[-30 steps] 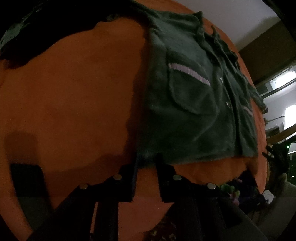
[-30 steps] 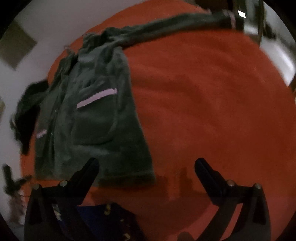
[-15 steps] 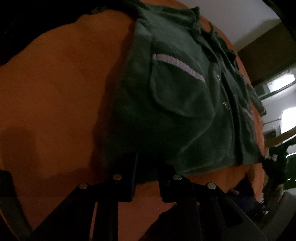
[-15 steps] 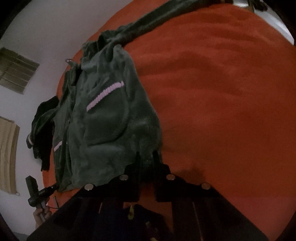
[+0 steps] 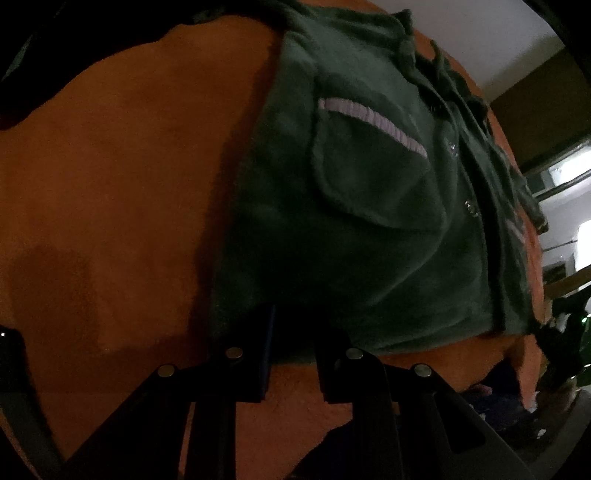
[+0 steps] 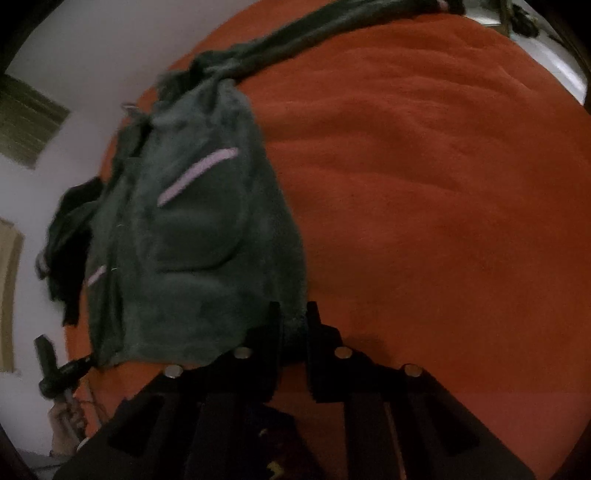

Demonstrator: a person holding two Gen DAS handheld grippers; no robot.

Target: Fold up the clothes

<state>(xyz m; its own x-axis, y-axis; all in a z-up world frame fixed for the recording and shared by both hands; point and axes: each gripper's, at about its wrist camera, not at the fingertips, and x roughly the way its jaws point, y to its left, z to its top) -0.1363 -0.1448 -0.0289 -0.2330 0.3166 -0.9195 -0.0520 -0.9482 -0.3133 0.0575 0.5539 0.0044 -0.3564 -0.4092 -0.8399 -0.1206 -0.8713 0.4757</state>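
Observation:
A dark green fleece cardigan with white-trimmed pockets and a buttoned front lies spread on an orange blanket. In the left wrist view my left gripper is shut on the cardigan's bottom hem at its left corner, and the fabric bulges upward above the fingers. In the right wrist view the same cardigan shows, and my right gripper is shut on the hem at the other bottom corner. One sleeve stretches away to the upper right.
The orange blanket covers a wide surface to the right of the cardigan. A dark garment hangs off the far left edge. A hand holding the other gripper's handle shows at lower left. A pale wall lies beyond.
My right gripper went from open beside the hem to shut on its corner. My left gripper stayed shut on the hem, and the fabric has lifted and bulged closer to the camera.

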